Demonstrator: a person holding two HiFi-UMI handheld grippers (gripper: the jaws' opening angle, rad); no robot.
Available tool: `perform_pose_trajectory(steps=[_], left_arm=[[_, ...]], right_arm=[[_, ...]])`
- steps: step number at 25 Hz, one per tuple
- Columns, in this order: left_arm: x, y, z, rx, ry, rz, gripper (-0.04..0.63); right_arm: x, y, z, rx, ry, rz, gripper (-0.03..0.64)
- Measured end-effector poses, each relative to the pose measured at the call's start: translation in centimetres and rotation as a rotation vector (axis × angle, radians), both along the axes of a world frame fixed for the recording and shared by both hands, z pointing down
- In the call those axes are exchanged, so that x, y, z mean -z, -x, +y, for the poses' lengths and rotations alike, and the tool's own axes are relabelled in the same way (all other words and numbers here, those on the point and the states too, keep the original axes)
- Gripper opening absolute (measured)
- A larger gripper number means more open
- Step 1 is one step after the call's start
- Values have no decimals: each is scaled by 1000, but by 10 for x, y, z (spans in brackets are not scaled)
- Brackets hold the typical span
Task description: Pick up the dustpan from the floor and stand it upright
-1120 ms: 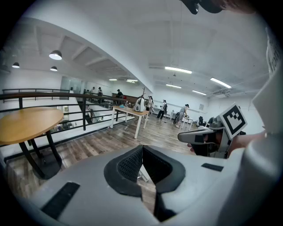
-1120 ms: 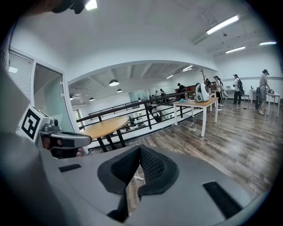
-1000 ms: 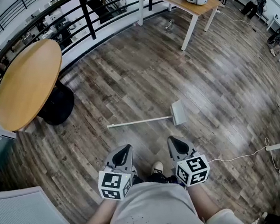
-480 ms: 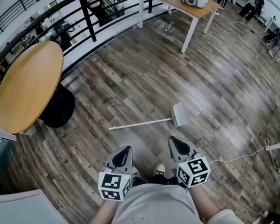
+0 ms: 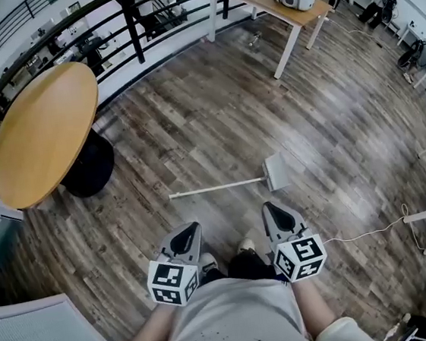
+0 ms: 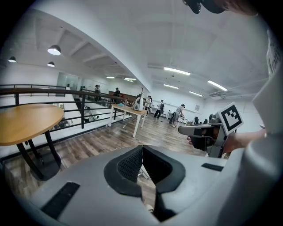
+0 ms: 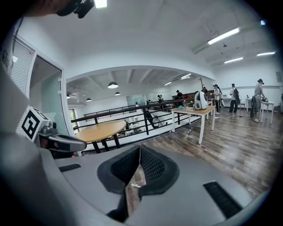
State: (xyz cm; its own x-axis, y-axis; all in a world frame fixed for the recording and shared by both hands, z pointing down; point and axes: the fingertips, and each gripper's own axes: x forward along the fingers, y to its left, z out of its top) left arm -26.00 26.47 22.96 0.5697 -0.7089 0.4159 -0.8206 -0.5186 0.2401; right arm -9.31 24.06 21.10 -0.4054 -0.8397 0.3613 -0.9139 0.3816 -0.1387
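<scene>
Dustpan [image 5: 274, 173], one, lies flat on floor [image 5: 215, 120]; left gripper [image 5: 192, 228] and right gripper [image 5: 270, 208] both closed, empty.

Bright, even indoor light falls from ceiling strip lights [image 6: 177, 70] and round pendant lamps [image 6: 54, 50], so shadows stay soft (the darkest lies under the round table [image 5: 44, 128]). The wooden floor [image 5: 213, 105] carries pale glare patches. Every view bows strongly at its edges, and both gripper views have black corners. The left gripper [image 6: 142, 152], close to its lens, looks slightly soft.
</scene>
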Motion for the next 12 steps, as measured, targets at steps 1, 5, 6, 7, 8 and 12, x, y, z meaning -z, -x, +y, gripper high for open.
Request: perform_pose_trajectory(steps=[1, 5, 6, 7, 8, 12], left_arm=[[-2, 1, -2, -3, 4, 1, 23], [-6, 0, -16, -13, 5, 1, 25], [-6, 0, -22, -11, 5, 2, 25], [-7, -1, -28, -8, 5, 2, 25], [-8, -2, -35, -5, 5, 1, 24], [-10, -12, -64, 10, 3, -7, 23]], right_arm=[[-2, 1, 0, 0, 5, 1, 26], [-12, 2, -8, 8, 30, -4, 26], [-14, 1, -13, 8, 32, -6, 26], [-15, 0, -19, 7, 32, -8, 26], [-17, -1, -26, 7, 32, -11, 26], [-20, -11, -62, 20, 25, -23, 26]])
